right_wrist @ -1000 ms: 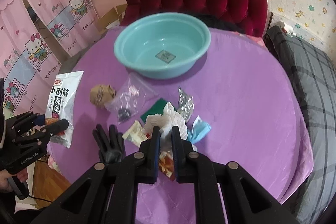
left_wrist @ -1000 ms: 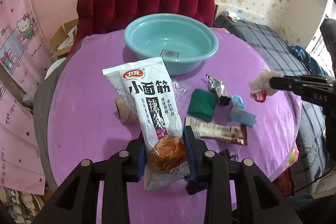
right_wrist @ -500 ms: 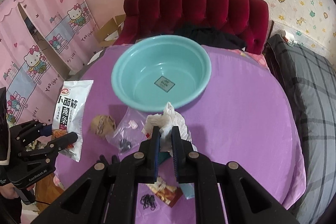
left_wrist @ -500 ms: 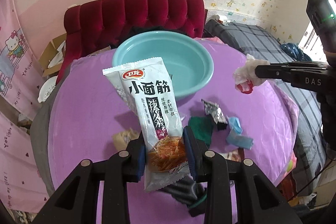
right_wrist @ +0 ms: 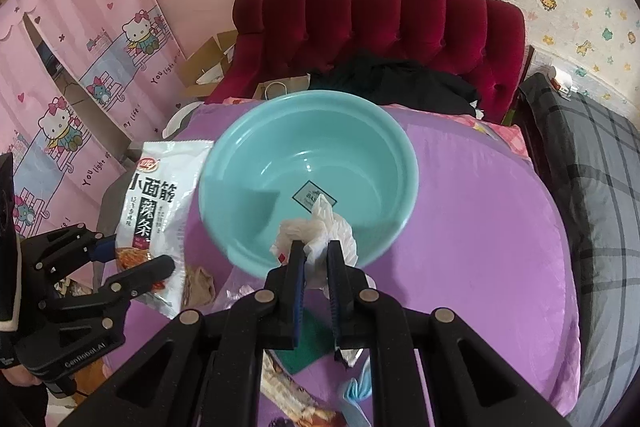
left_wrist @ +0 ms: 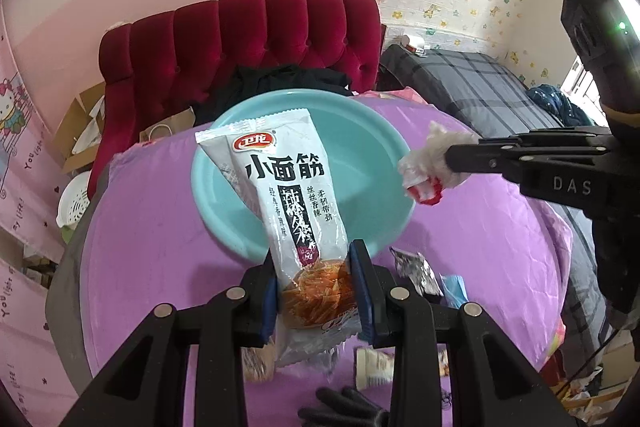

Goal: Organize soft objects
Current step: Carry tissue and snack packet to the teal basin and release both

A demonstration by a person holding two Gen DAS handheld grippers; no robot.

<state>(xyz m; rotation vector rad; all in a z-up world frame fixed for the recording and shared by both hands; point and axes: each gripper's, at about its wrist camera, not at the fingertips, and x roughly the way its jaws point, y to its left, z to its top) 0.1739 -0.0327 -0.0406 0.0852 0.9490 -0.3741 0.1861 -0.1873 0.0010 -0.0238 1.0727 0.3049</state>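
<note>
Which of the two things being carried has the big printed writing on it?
The snack packet in the left gripper: white, flat, boldly lettered. The right gripper holds only a crumpled white plastic bag.

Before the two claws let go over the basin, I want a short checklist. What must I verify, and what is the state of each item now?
1. Left claw grips the snack packet by its lower part: ok.
2. Right claw is shut on the crumpled white bag: ok.
3. Teal basin is upright, with only a label inside: ok.
4. White bag hangs over the basin opening: ok in the right wrist view.
5. Snack packet is over the basin: not ok; in the right wrist view it hangs beside the rim.
6. Purple table under the basin is level: cannot tell.
</note>
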